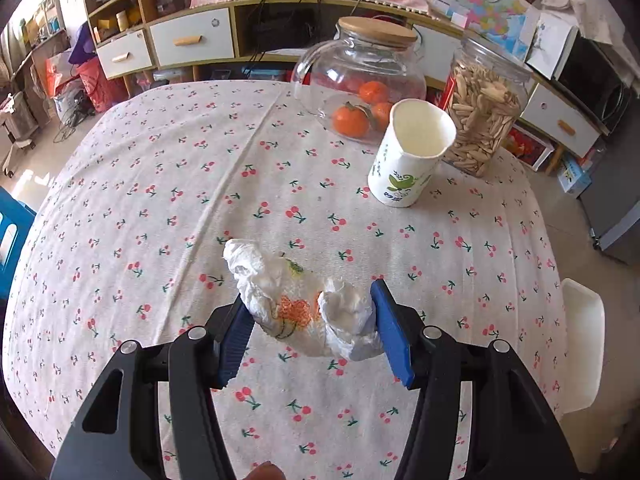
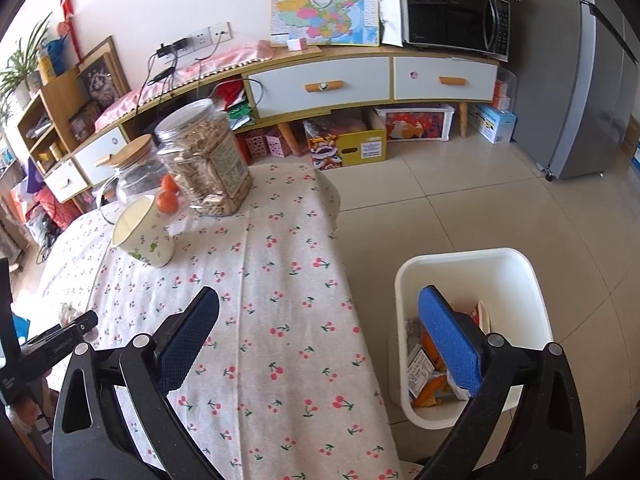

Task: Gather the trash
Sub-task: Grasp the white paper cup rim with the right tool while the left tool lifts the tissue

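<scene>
Left tongs (image 1: pixel 310 330) clamp the crumpled tissue (image 1: pixel 304 304) from both sides, lifted just clear of the counter (image 1: pixel 160 200), likely for carrying to the bin. Right tongs (image 2: pixel 320 344) gape empty over the counter edge. White bin (image 2: pixel 520 280) on floor beside, already holding wrappers.

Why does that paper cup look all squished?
The crumpled paper cup is crushed flat and clamped between the left gripper's jaws. The other paper cup stands whole on the table. Nothing is spilled.
</scene>
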A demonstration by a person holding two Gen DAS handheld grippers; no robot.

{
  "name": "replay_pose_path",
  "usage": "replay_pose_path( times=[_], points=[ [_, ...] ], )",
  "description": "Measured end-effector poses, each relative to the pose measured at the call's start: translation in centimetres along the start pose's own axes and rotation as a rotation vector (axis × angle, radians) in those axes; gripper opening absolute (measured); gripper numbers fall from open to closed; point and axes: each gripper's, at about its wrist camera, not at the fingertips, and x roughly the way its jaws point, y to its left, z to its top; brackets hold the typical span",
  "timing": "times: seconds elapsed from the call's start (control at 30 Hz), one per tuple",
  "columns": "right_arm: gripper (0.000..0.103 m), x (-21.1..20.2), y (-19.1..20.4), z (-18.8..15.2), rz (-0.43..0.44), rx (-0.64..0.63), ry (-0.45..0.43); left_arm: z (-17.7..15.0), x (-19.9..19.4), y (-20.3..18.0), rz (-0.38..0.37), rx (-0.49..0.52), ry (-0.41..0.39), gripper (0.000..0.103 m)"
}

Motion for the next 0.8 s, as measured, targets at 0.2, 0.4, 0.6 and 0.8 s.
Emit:
replay_pose_path(
  times=[0.2,0.4,0.6,0.8],
  points=[
    [0.096,0.2,7.7,-1.8,0.075,-0.227,-0.066,-0.1,-2.7,3.2,-0.002,-0.035,-0.079,0.057],
    [0.096,2.4,13.9,-2.2,0.096,-0.332,-0.071,1.6,-4.6,6.3,-0.017,-0.086,-0.125,0.057],
    [0.096,7.5,18.9,-0.7,0.15,-0.277,0.004,3.2,-6.0,9.3,-0.052,-0.183,-0.138,0.057],
    [0.094,11.7,20.8,1.0,0.15,-0.186,0.061,3.6,-6.6,10.4,-0.058,-0.189,-0.149,0.057]
  ],
)
